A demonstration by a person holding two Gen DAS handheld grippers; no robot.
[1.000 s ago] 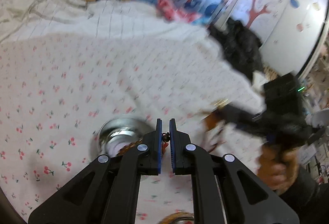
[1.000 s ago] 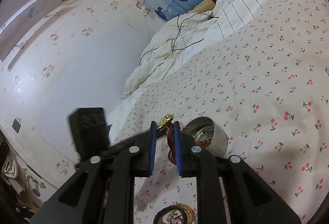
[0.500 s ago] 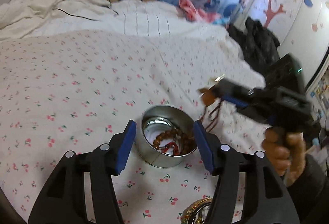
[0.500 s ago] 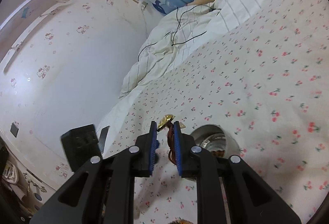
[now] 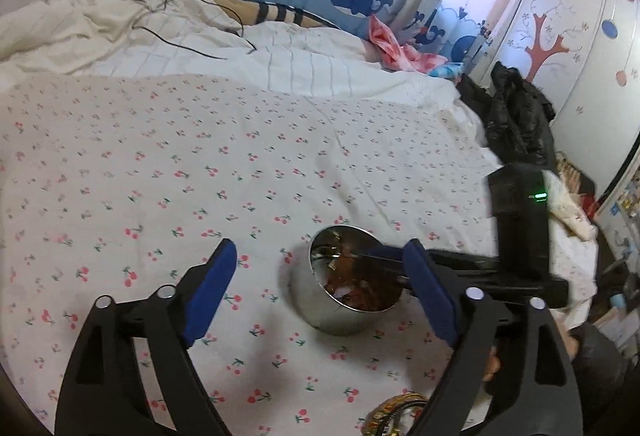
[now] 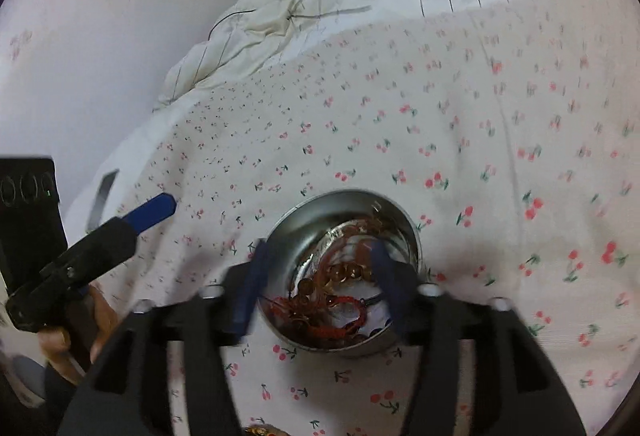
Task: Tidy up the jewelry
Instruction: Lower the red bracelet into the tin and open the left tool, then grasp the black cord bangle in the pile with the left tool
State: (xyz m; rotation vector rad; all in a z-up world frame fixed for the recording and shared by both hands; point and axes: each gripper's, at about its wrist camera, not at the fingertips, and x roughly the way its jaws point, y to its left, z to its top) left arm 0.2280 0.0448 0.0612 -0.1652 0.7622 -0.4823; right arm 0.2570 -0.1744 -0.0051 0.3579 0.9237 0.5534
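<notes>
A round steel bowl (image 5: 320, 310) (image 6: 292, 232) sits on the cherry-print bedsheet. It holds brown bead bracelets and a red cord bracelet (image 6: 340, 316). My left gripper (image 5: 320, 268) is wide open and empty, just left of and above the bowl. My right gripper (image 6: 320, 260) is open directly over the bowl, its blue pads straddling the jewelry; in the left wrist view its arm (image 5: 480, 268) reaches over the bowl from the right. A gold bangle pile (image 5: 396, 416) lies near the front edge.
The cherry-print sheet (image 5: 200, 164) spreads wide to the left and back. A rumpled white duvet with a black cable (image 5: 168, 32) lies behind. A black jacket (image 5: 516, 116) sits at the bed's right edge. A wall (image 6: 80, 36) borders the left.
My left gripper opened wide and let its beads go into the bowl. My right gripper moved over the bowl and opened, and the gold-tipped cord piece it held now lies in the bowl.
</notes>
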